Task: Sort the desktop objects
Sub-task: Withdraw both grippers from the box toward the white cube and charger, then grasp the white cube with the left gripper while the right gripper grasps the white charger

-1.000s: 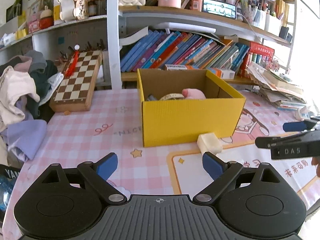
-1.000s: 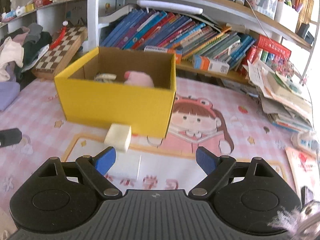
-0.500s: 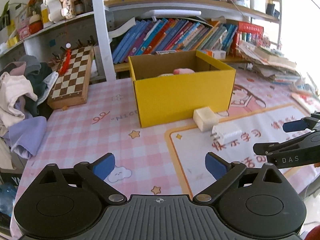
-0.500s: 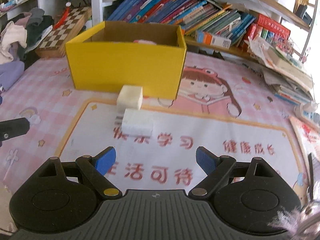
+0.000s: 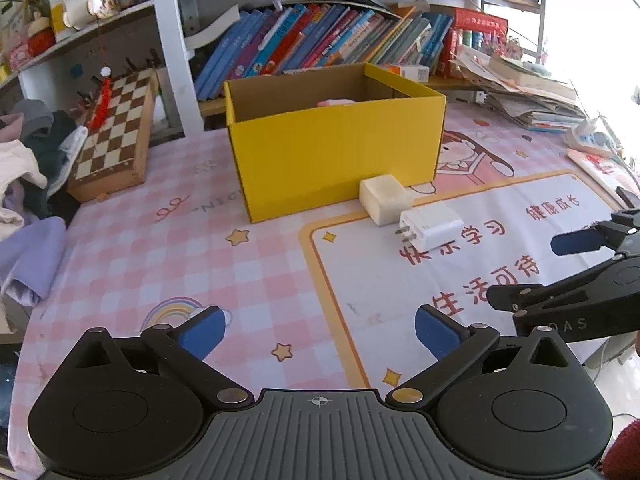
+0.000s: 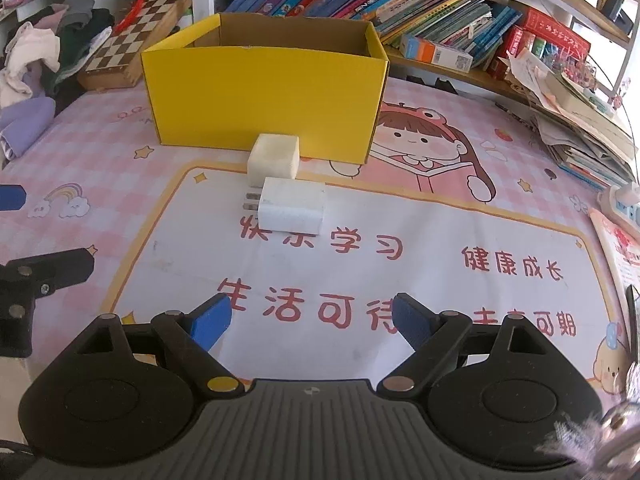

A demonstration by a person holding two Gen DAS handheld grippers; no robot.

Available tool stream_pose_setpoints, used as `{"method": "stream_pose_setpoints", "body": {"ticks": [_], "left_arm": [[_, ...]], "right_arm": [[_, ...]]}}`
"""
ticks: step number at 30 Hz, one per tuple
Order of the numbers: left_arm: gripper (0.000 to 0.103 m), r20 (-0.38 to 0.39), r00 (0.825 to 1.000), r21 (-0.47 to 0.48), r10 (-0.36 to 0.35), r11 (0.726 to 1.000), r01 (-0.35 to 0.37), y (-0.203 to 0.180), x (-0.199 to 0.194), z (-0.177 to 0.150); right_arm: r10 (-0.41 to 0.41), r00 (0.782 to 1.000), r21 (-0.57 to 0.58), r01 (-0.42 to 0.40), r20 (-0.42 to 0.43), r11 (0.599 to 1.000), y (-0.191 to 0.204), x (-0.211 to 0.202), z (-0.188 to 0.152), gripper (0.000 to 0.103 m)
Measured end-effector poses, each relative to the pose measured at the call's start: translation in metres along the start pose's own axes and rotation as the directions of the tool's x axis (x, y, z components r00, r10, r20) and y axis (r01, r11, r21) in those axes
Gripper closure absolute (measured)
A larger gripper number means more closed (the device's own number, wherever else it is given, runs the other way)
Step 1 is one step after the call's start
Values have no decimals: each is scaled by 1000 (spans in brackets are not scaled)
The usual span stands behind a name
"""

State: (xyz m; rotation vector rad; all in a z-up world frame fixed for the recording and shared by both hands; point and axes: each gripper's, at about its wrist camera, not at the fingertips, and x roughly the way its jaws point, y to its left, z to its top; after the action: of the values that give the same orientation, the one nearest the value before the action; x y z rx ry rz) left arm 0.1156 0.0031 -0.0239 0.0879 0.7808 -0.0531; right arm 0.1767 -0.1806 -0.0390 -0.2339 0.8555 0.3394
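A yellow cardboard box (image 5: 336,160) (image 6: 264,100) stands open on the pink desk mat; something pink (image 5: 336,102) lies inside. In front of it sit a cream-white block (image 5: 385,199) (image 6: 274,157) and a white plug charger (image 5: 430,226) (image 6: 290,205), touching each other. My left gripper (image 5: 318,332) is open and empty, low over the mat well short of both. My right gripper (image 6: 312,318) is open and empty, facing the charger from the near side. The right gripper also shows at the right edge of the left wrist view (image 5: 576,276).
A folded chessboard (image 5: 114,136) lies at the back left beside a pile of clothes (image 5: 28,184). A bookshelf (image 5: 320,40) runs behind the box. Stacked papers (image 5: 528,96) and a power strip (image 5: 588,136) lie at the right.
Both grippers have pulled back from the box toward the near edge, both still open. The charger, hidden low before, has come into full view.
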Motion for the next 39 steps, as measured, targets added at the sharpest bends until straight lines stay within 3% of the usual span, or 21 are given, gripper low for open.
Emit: {"method": "stream_pose_setpoints", "body": {"ticks": [2, 13, 16, 20, 23, 37, 39], "left_arm": [[0, -6, 1000, 1, -2, 1000, 2, -1, 3, 2], [0, -4, 999, -28, -36, 999, 36, -5, 20, 19], [0, -6, 999, -22, -42, 999, 42, -9, 25, 23], [0, -18, 1000, -15, -24, 1000, 24, -12, 34, 27], [0, -28, 1000, -29, -15, 999, 14, -11, 38, 29], [0, -64, 997, -34, 38, 999, -41, -10, 45, 38], [0, -67, 997, -31, 40, 999, -42, -13, 46, 39]], "right_arm": [[5, 1000, -7, -5, 3, 1000, -1, 2, 3, 7], [29, 999, -20, -28, 20, 999, -18, 16, 21, 5], [45, 999, -36, -44, 23, 998, -21, 22, 28, 8], [82, 997, -57, -82, 5, 995, -22, 34, 35, 23], [115, 993, -76, -115, -13, 990, -21, 44, 41, 29], [194, 979, -97, -199, -55, 975, -15, 82, 58, 29], [204, 977, -101, -209, -60, 973, -15, 85, 58, 38]]}}
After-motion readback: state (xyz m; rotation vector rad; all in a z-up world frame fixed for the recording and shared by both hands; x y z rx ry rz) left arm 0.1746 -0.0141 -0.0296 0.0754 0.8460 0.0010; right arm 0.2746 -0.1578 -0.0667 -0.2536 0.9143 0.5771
